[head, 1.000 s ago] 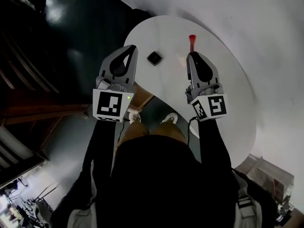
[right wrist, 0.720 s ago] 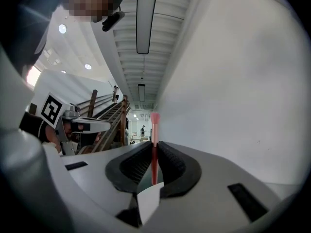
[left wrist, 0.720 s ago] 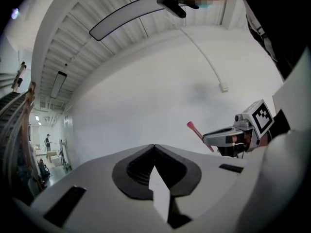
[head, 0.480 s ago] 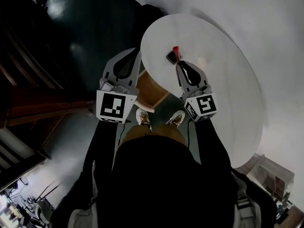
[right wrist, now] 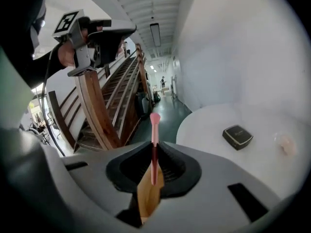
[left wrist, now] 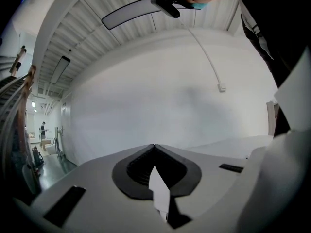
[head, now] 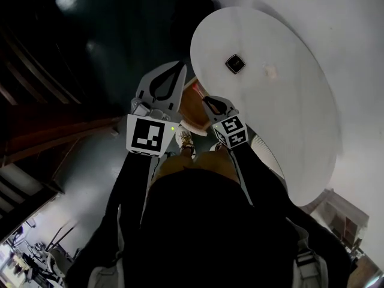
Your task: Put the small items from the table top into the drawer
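Jaws of the left gripper (left wrist: 154, 147) are pressed together with nothing between them, and its own view looks past them at a plain white wall. From the head view we see this gripper held in the air off the left side of the table (head: 300, 131), over dark floor (head: 102, 53).

Just to its right, under the near left edge of the round white top, the drawer (head: 191, 102) stands pulled out with its wooden inside showing. 1 shoe (head: 185, 140) shows on the floor below it.

Next comes the right gripper (head: 204, 99), whose nose lies over the open drawer in the head view. We see it clamped on a pink stick (right wrist: 154, 152). The jaws pinch the stick at its dark red middle, the flared pink tip pokes out ahead of them, and wood shows through the gap beneath. The stick is off the table top, at the drawer.

Farther right, 2 small things lie on the table, well apart from both grippers. One is a flat black case (head: 235, 63). Near it on the right is a small pale lump (head: 271, 72) that we cannot make out.
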Motion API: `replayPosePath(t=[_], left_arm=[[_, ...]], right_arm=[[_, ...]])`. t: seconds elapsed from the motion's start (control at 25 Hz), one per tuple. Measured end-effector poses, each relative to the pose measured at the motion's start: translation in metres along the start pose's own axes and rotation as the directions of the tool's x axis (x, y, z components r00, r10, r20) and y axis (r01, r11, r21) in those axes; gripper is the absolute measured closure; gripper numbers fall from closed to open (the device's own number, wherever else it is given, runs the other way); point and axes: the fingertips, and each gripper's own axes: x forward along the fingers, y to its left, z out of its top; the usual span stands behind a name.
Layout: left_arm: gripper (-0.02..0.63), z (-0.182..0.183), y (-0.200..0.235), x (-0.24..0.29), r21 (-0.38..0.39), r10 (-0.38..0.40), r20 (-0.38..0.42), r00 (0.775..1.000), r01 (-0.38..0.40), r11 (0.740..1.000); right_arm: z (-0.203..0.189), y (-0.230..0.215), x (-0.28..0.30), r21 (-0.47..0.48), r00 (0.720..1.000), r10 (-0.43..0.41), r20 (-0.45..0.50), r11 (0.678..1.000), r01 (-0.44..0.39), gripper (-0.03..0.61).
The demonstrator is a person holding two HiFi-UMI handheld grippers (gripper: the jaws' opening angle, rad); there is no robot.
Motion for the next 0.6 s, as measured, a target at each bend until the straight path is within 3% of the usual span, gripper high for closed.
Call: replayPosePath(t=[0.28,0.6], left_arm=[[0.600,-0.026,0.019,-0.014,-0.056,0.029,-0.040,0.999,-0.031,0.998],[0.600,-0.036,0.026,-0.021,-0.075,0.037,-0.054,0.998,-0.041,0.996]], right_arm=[[-0.058,0.001,0.028,0.038,0.986,0.021,-0.168,0.999,-0.015,0.515],[-0.075,0.017,0.041,0.061,0.971,0.054,-0.235,0.997,-0.041,0.515]])
